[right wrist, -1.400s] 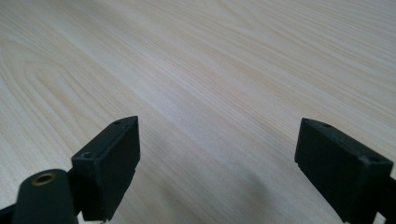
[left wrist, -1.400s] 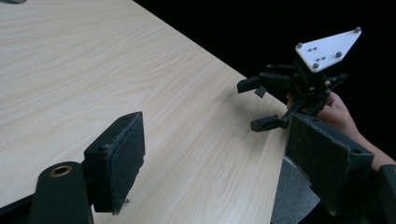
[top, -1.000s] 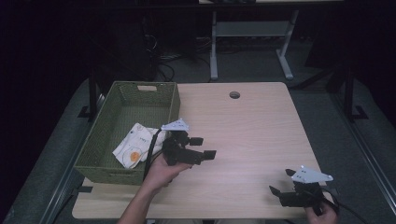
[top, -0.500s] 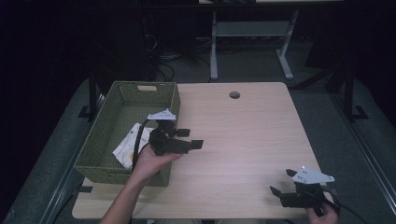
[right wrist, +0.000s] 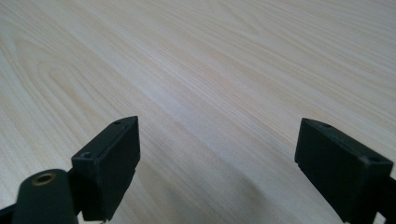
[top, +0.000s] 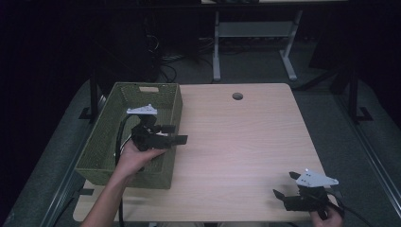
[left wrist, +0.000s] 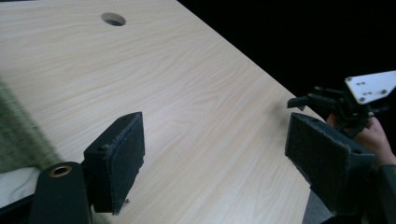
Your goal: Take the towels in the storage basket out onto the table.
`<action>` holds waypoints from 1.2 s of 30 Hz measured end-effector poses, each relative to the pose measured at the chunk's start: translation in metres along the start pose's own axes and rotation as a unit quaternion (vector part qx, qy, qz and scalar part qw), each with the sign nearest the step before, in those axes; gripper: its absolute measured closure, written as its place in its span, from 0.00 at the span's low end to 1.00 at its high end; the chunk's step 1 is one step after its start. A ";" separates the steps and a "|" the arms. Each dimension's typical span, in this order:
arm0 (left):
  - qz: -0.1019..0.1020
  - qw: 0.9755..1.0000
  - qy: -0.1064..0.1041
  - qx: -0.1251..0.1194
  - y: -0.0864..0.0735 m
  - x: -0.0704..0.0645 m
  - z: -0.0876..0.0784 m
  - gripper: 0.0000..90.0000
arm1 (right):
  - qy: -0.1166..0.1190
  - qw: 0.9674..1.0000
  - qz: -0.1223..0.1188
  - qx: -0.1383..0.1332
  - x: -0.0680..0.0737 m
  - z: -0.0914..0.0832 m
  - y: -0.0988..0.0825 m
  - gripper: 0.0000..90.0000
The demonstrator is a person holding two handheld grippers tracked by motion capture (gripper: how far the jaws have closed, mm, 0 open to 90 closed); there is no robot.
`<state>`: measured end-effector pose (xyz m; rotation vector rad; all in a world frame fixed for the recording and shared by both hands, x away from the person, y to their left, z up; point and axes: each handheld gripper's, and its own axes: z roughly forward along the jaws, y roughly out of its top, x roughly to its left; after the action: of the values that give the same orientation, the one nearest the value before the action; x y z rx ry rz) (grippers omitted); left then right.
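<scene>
- Just above the near right corner of the green woven basket, the left gripper hangs in the person's left hand; its jaws point right, out over the basket's right wall toward the open tabletop.
- Its jaws are spread wide with nothing between them; in the left gripper view the two dark pads stand far apart over bare wood, with a blurred green strip of the basket at the left edge.
- A pale, white thing lies low in that same view's bottom left corner, beside the basket's weave; what it is cannot be told.
- Low at the table's near right corner, the right gripper is held in the right hand; its grey plate sits on top and its jaws point left.
- Those jaws are likewise parted and hold nothing; the right gripper view shows them wide over plain wood grain.
- The light wooden table carries a small round hole near its far edge; that hole also appears at the top of the left gripper view.
- Both grippers are well apart from each other; the right one shows far off at the right of the left gripper view.
</scene>
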<state>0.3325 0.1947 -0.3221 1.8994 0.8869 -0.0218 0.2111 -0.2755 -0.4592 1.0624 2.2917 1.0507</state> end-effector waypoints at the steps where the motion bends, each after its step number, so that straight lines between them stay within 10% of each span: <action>1: 0.000 1.000 -0.006 0.000 0.001 0.002 -0.003 0.22 | 0.000 1.000 0.001 -0.001 0.000 0.000 0.000 0.15; 20: -0.033 0.999 0.032 0.023 -0.001 0.052 -0.035 0.21 | 0.006 1.000 -0.002 0.001 0.001 -0.002 0.001 0.15; 36: -0.084 0.991 0.090 0.053 -0.016 0.099 -0.043 0.24 | 0.010 1.000 -0.005 0.000 0.002 -0.002 0.001 0.15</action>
<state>0.3805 0.2884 -0.3505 1.9416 1.1870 0.0005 0.2093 -0.2739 -0.4572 1.0428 2.3095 1.0620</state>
